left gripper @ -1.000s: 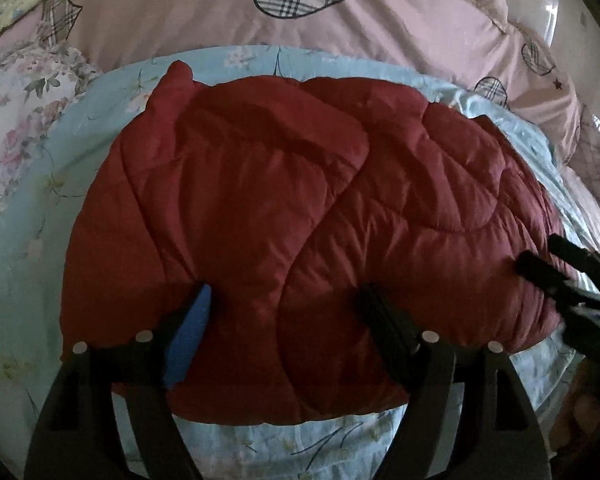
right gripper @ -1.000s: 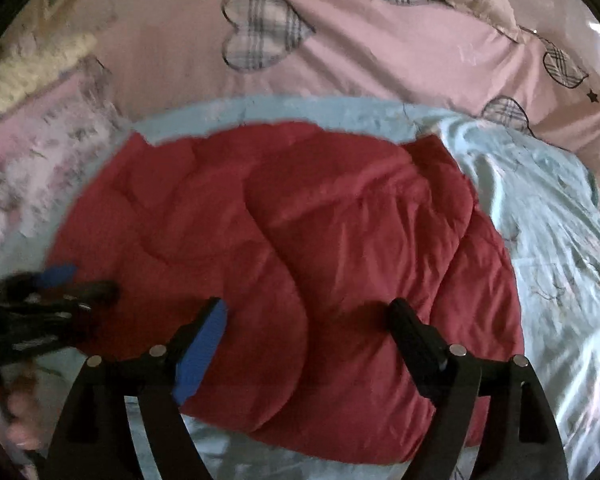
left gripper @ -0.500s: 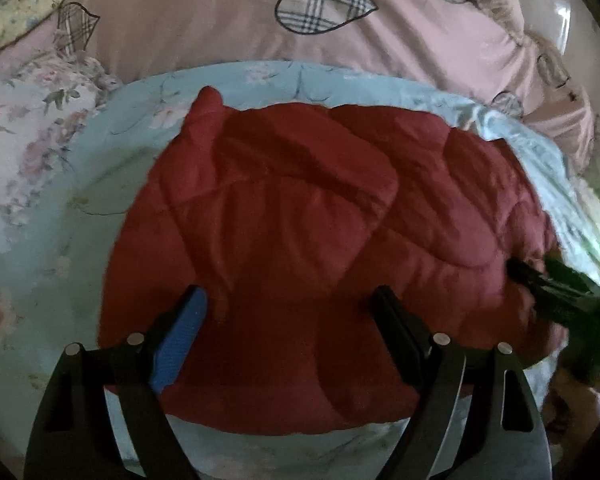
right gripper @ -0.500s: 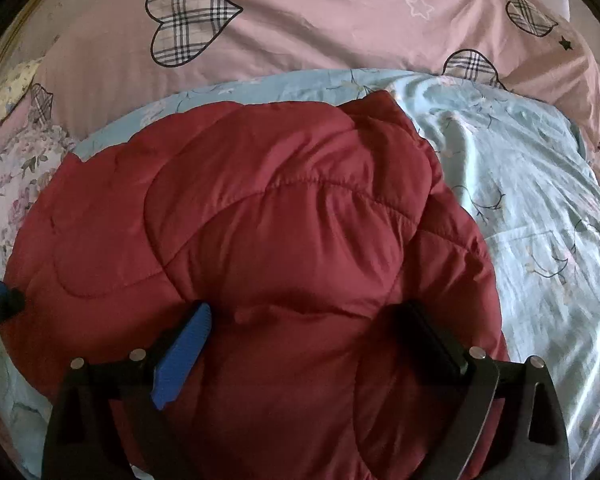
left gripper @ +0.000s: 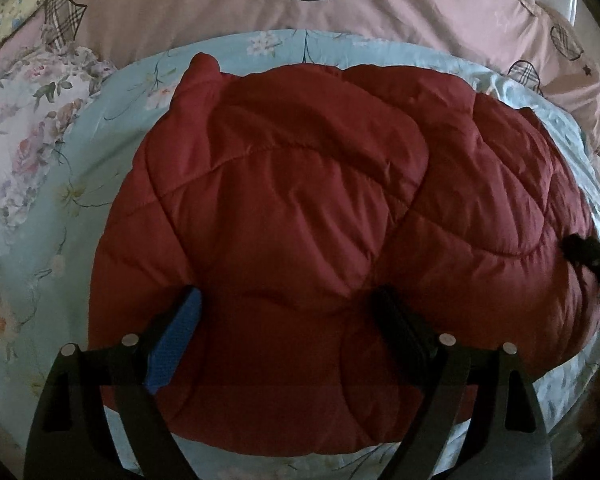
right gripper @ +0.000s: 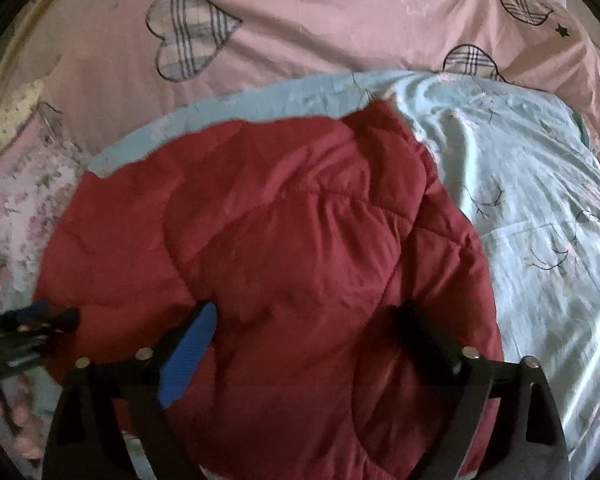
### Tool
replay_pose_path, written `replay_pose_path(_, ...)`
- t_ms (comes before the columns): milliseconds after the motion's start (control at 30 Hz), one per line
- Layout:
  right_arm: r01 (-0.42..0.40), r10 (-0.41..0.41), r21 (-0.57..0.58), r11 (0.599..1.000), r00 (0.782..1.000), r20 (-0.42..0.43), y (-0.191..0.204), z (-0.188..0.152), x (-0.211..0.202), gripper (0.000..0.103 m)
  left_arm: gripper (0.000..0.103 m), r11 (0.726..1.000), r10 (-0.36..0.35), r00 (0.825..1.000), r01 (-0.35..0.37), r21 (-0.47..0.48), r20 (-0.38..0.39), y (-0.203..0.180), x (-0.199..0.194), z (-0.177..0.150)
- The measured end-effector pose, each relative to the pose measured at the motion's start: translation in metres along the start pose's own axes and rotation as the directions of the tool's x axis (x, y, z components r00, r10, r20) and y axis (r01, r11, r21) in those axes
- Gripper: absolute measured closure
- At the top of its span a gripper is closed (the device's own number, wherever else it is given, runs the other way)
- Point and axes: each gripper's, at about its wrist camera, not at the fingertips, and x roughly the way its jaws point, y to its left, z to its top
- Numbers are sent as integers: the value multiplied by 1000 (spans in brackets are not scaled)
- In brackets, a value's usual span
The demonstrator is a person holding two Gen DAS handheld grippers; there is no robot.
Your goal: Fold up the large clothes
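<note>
A dark red quilted jacket [left gripper: 300, 200] lies folded into a puffy bundle on a light blue flowered sheet [left gripper: 60, 240]. My left gripper [left gripper: 286, 294] hangs over the bundle's near edge, jaws wide and still opening; the padding sits between them with no pad pressing on it. My right gripper [right gripper: 308, 308] is over the right part of the jacket [right gripper: 280, 240]. Its jaws stand wide and are closing slightly, with fabric between them but not pinched. One right fingertip [left gripper: 588, 256] shows at the jacket's right edge. The left gripper [right gripper: 52, 312] sits at its left edge.
A pink duvet with plaid hearts [left gripper: 220, 0] is heaped along the far side of the bed. Flowered bedding [left gripper: 20, 140] lies at the left. Bare blue sheet [right gripper: 540, 200] spreads to the right of the jacket. A person's hand [right gripper: 16, 412] holds the left gripper.
Both grippers have shifted sideways over the jacket. The right gripper's finger slid toward the right rim of the left view. The left jaws stand a little wider. The jacket has stayed put.
</note>
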Motion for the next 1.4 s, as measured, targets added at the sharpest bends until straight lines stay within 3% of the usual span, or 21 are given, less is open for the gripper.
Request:
replay_pose_path(167,-9,9,-52,999,1000,0,14,1,-2,12,12,1000,25,1000,-25,14,5,-3,3,0)
replay_pose_path(333,61,-63,-99,993,998,-16,15,-2,19,9,11,999,29,1000,-30,21,7,-3,4,1)
replay_pose_path(600,68,-69,-70,995,998,-8,-3,6,37,3,9,999,40,999,-40,27,10,-5,7,3)
replay_pose_path(1400,52,-54,-55,997,998,-26,-7,9,42,1,3,999,40,999,-40,24,-2,-4,13,11)
